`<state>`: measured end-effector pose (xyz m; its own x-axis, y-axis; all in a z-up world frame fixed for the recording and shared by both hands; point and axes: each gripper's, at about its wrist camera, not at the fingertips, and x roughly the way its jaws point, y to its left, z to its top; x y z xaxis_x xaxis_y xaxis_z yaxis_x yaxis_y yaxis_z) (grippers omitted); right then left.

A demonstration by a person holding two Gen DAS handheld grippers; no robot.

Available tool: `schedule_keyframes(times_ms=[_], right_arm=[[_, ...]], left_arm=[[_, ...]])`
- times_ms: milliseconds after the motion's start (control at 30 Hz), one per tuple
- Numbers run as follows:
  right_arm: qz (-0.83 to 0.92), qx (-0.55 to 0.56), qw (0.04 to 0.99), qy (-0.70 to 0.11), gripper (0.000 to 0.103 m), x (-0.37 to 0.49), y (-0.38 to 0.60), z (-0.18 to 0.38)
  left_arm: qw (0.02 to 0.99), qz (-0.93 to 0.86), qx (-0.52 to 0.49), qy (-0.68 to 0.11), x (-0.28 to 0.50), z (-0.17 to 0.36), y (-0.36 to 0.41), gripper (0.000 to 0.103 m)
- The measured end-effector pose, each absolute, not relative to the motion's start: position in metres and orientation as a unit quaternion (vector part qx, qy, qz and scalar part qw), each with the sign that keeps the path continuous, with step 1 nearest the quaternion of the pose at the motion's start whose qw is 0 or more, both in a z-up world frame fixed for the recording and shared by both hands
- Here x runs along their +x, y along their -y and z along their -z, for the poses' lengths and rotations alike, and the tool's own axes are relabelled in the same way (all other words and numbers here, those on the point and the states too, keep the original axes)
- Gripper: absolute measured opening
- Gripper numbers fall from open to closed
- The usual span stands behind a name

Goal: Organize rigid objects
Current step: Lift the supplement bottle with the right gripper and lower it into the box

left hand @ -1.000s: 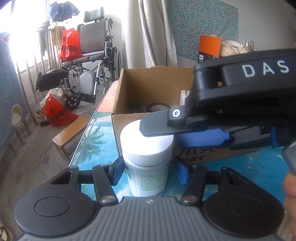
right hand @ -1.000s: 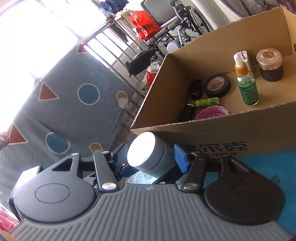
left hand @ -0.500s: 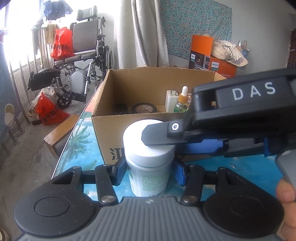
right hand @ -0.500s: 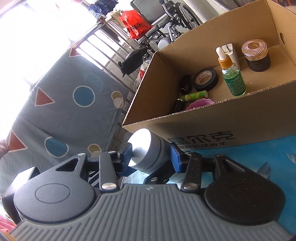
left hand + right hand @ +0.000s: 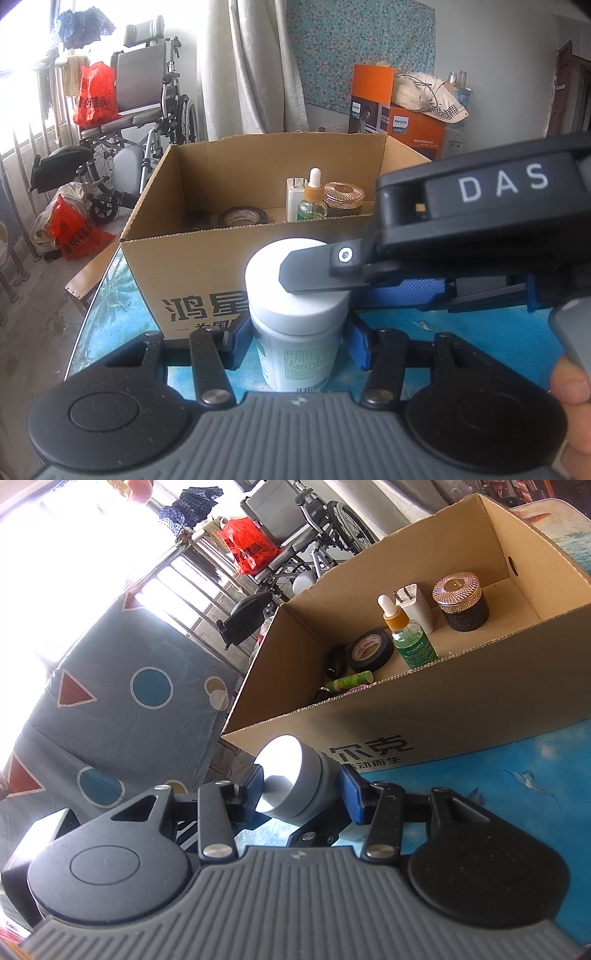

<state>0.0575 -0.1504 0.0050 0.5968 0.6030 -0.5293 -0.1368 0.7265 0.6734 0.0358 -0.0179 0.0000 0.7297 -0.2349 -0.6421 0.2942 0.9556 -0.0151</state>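
A white plastic jar (image 5: 295,354) with a white screw lid (image 5: 291,771) stands upright just in front of the cardboard box (image 5: 207,266). My left gripper (image 5: 299,343) is shut on the jar's body below the lid. My right gripper (image 5: 303,790) comes in from the right and is shut on the lid; in the left wrist view its black finger (image 5: 314,269) lies across the lid. The jar's base is hidden behind the left gripper's body. A person's fingers (image 5: 569,384) show at the right edge.
The open box (image 5: 480,716) on the blue table (image 5: 424,325) holds a black tape roll (image 5: 371,650), a green dropper bottle (image 5: 410,638), a white plug (image 5: 415,607), a gold-lidded dark jar (image 5: 461,603) and a green tube (image 5: 349,681). A wheelchair (image 5: 147,107) stands beyond the table's left edge.
Both grippers moved together with the jar along the box's front, so the box now sits centred ahead. The right gripper's pads closed in on the lid.
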Motion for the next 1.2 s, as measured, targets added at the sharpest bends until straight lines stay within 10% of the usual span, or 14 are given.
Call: schedule_keyframes(times_ms=[833, 1200], right_arm=[[-0.207, 0.302, 0.84, -0.4, 0.046, 0.052, 0.16, -0.002], [-0.267, 0.279, 0.864, -0.322, 0.047, 0.036, 0.158, -0.072]], left_arm=[[0.926, 0.15, 0.053, -0.343, 0.036, 0.005, 0.025, 0.054], [0.953, 0.141, 0.089, -0.251, 0.016, -0.075, 0.021, 0.054]])
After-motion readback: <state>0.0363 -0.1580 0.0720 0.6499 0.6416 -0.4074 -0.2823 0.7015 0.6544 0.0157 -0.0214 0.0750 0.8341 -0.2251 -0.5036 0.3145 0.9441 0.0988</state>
